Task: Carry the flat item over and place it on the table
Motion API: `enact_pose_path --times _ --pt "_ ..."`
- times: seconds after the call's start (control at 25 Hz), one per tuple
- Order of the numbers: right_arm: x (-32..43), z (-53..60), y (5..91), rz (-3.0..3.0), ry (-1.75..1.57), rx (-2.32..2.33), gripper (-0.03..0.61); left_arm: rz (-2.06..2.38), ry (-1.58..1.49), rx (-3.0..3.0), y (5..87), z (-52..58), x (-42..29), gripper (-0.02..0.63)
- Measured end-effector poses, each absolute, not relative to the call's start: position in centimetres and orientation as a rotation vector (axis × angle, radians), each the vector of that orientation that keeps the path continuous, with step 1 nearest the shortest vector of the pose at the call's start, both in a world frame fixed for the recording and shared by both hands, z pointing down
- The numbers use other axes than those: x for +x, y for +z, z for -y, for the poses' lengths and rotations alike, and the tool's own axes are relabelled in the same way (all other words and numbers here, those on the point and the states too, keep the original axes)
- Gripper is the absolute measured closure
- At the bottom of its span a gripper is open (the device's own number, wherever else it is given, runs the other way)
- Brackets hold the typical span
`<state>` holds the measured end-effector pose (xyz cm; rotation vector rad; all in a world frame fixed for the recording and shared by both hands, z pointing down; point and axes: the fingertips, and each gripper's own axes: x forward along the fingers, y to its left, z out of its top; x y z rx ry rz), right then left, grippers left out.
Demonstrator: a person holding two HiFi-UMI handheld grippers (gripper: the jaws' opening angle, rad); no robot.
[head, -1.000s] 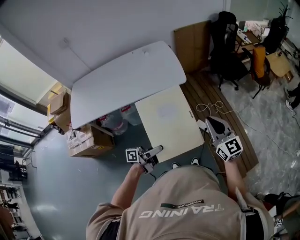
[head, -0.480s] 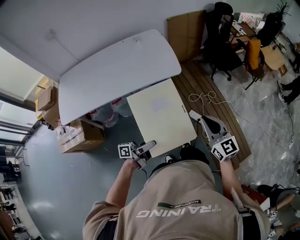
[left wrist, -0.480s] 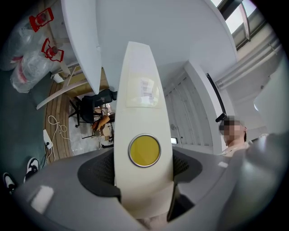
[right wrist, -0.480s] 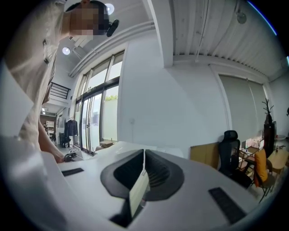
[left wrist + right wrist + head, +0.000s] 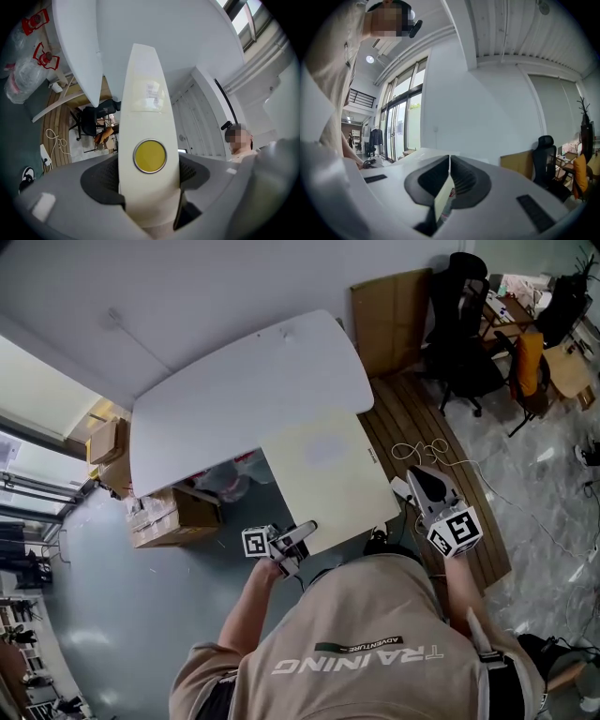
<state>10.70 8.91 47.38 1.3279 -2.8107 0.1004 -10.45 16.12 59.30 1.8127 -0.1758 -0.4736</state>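
Observation:
A cream flat board (image 5: 323, 479) hangs level between my two grippers, above the floor. Its far edge reaches the near edge of the white table (image 5: 248, 395). My left gripper (image 5: 298, 533) is shut on the board's near left corner. In the left gripper view the board (image 5: 145, 89) runs away between the jaws of the left gripper (image 5: 149, 180), with a yellow disc (image 5: 149, 156) on it. My right gripper (image 5: 405, 491) is shut on the board's right edge. In the right gripper view only the board's thin edge (image 5: 442, 202) shows, between the jaws of the right gripper (image 5: 450, 171).
Cardboard boxes (image 5: 173, 517) and plastic bags (image 5: 234, 470) lie under the table's near side. A wooden deck (image 5: 422, 427) with a loose cable (image 5: 422, 451) runs on the right. A black office chair (image 5: 459, 343) and a cardboard sheet (image 5: 389, 320) stand by the far wall.
Both grips stay the same. The view has swung a little, and the board stays by the table's near edge.

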Motion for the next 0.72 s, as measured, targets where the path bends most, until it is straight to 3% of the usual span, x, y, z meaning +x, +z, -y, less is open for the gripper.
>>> enact_pose_path --times 0.72 --pt "17.8 1.7 49.9 2.868 0.179 1.221 0.566 0.308 -0.55 1.794 59.4 -6.0 -5.5 0.31"
